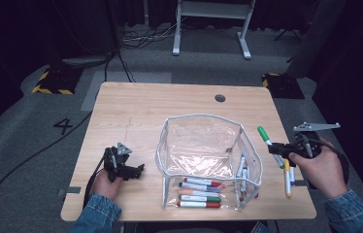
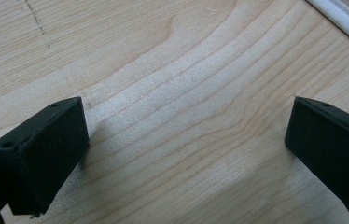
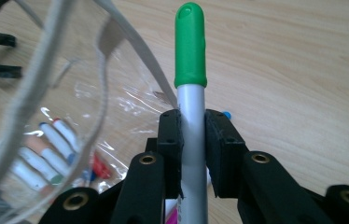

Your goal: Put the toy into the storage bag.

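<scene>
We hold a green-capped marker clamped between the jaws of our right gripper, raised just right of the clear pouch, likely to drop it in with the markers already inside. More markers wait on the table. Our left gripper rests open and empty beside the pouch.
</scene>
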{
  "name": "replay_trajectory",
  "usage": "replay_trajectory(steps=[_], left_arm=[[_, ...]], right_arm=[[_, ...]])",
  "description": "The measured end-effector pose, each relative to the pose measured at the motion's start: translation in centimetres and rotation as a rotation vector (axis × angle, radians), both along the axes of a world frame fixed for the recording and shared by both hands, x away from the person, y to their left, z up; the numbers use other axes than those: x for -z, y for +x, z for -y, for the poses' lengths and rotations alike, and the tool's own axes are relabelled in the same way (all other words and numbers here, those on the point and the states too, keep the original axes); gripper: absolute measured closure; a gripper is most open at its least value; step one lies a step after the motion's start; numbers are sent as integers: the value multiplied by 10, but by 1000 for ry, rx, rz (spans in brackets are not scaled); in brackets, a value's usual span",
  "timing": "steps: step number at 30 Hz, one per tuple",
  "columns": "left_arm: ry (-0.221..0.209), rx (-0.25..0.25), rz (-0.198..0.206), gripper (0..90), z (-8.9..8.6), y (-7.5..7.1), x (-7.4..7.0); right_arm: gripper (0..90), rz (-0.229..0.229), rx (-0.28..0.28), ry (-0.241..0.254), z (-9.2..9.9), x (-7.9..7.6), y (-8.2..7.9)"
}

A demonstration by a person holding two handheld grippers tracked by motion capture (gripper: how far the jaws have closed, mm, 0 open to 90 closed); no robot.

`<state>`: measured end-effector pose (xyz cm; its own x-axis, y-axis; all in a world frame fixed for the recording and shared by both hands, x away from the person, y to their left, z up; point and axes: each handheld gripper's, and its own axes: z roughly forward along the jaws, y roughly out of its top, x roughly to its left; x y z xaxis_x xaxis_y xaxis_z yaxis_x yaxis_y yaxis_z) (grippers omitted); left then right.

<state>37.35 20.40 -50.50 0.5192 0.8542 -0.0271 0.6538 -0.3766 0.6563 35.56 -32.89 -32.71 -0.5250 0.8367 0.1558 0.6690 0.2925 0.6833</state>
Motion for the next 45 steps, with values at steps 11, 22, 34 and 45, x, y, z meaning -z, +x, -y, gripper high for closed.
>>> replay_trajectory(steps=[11,22,34,45], left_arm=[[0,-3,2,0,0,-1,0],[3,-2,0,0,0,-1,0],[-4,-11,-1,0,1,0,0],[-4,-9,-1,0,1,1,0]], right_arm=[[771,51,-143,-7,-29,-37,-11],[770,89,-352,-82,-77,-56,-6],[770,38,-513,-146,-137,-52,3],[770,-53,-655,-178,-181,-26,14]])
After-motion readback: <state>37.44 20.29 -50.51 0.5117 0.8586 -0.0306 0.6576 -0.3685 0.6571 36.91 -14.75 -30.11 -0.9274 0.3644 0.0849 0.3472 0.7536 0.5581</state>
